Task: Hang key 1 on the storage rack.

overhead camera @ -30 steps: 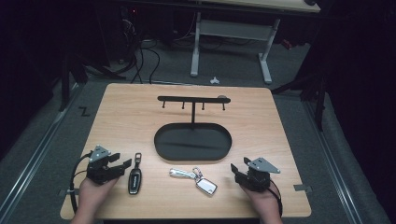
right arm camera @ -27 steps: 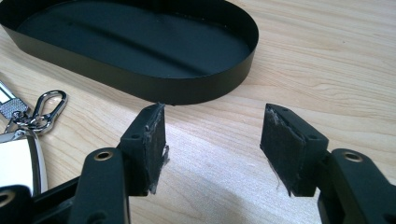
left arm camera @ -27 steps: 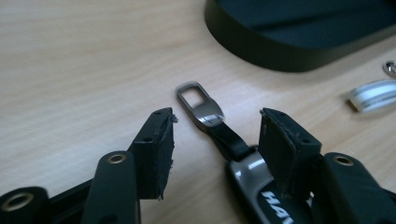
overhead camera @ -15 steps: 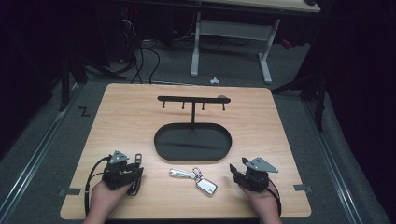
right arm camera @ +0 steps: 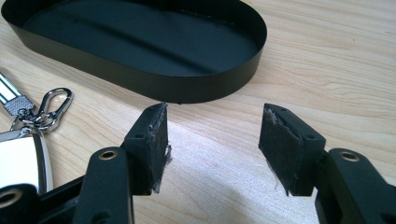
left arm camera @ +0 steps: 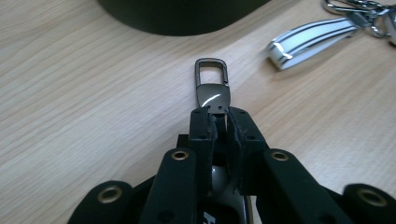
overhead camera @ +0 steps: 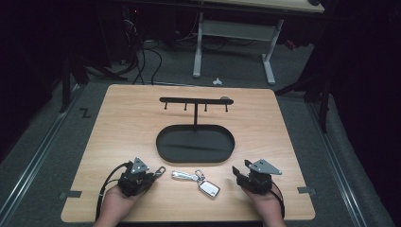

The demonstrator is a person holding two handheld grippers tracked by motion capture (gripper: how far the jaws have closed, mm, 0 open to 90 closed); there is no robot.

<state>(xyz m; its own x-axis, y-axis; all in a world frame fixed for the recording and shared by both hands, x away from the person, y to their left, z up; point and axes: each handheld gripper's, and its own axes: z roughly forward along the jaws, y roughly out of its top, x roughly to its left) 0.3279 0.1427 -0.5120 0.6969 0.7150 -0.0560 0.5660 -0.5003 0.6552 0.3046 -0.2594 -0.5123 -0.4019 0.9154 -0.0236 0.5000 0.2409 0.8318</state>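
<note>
My left gripper (overhead camera: 151, 175) sits near the table's front left, shut on a dark key fob (left arm camera: 214, 95). The fob's metal clip (left arm camera: 211, 71) sticks out past the closed jaws and lies flat on the wood; the clip (overhead camera: 160, 170) also shows in the high view. My right gripper (overhead camera: 242, 173) rests at the front right, open with nothing between its pads (right arm camera: 157, 140). Between the two grippers lies a white key fob (overhead camera: 208, 188) with a ring and a white strap (overhead camera: 181, 176). The strap (left arm camera: 308, 39) is also in the left gripper view.
A black oval tray (overhead camera: 195, 160) stands mid-table with a black hook rack (overhead camera: 195, 100) rising behind it. Its wall (right arm camera: 154, 86) is just ahead of my right gripper. Desk legs and cables are on the floor beyond the table.
My left gripper has moved right onto the dark key fob and shut on it; the fob now points toward the tray. The right gripper has stayed put.
</note>
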